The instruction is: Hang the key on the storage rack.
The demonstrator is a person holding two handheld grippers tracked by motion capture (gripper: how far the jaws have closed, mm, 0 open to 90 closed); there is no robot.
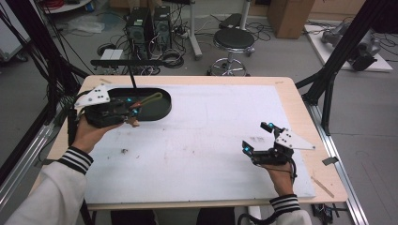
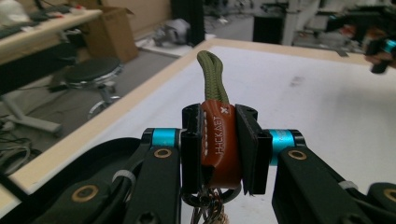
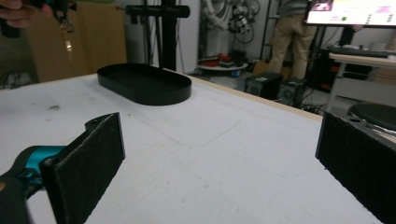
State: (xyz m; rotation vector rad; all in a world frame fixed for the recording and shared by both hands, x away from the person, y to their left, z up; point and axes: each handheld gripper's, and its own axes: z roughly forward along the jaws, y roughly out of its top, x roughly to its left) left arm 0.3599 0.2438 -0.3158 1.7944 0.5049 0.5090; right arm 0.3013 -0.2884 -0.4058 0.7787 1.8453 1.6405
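Note:
A keychain with a brown leather tag (image 2: 218, 140) and an olive green cord loop (image 2: 212, 77) is clamped between the jaws of my left gripper (image 1: 133, 111). In the high view the cord (image 1: 151, 99) reaches out over a black oval tray (image 1: 158, 111) at the table's far left. Keys (image 3: 68, 43) dangle below that gripper, seen far off in the right gripper view. My right gripper (image 1: 257, 137) hovers near the front right of the white mat. Its jaws stand wide apart with nothing between them (image 3: 224, 163). The tray (image 3: 144, 84) lies well ahead of it.
A white mat (image 1: 211, 131) covers most of the wooden table. Black frame posts (image 1: 338, 51) rise at the table's right and left sides. Beyond the far edge stand a stool (image 1: 233, 40), computer towers (image 1: 148, 26) and loose cables on the floor.

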